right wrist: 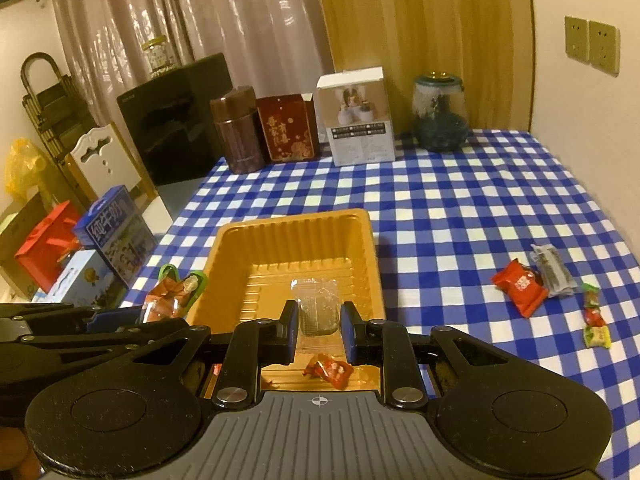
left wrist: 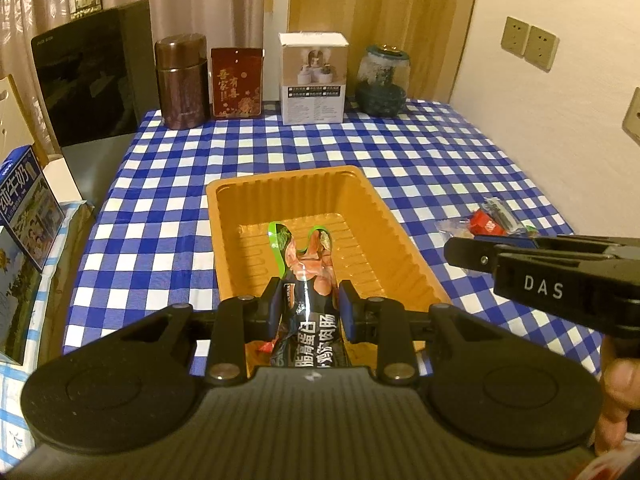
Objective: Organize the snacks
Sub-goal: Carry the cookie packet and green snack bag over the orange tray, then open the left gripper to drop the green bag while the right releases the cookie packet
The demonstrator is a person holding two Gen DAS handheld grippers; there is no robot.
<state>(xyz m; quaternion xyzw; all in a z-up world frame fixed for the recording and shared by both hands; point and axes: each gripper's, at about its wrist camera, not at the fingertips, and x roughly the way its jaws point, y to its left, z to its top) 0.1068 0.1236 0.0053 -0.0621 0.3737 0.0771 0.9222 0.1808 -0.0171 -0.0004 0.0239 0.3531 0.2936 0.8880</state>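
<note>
orange plastic forms the tray (left wrist: 404,252) lying on the blue-and-white checked tablecloth (left wrist: 420,152), straight ahead of and below both grippers. the left gripper (left wrist: 306,308) is clamped on a dark sausage packet (left wrist: 308,280), whose long axis runs along the fingers out over the tray; chinese print is seen on it. the right gripper (right wrist: 319,330) is closed on a clear-wrapped snack (right wrist: 316,308), also above the tray. a red candy (right wrist: 330,369) already lies inside. "das" is read on the right gripper's side. loose snacks (right wrist: 552,280) remain well to the right, nearer the right hand.
</note>
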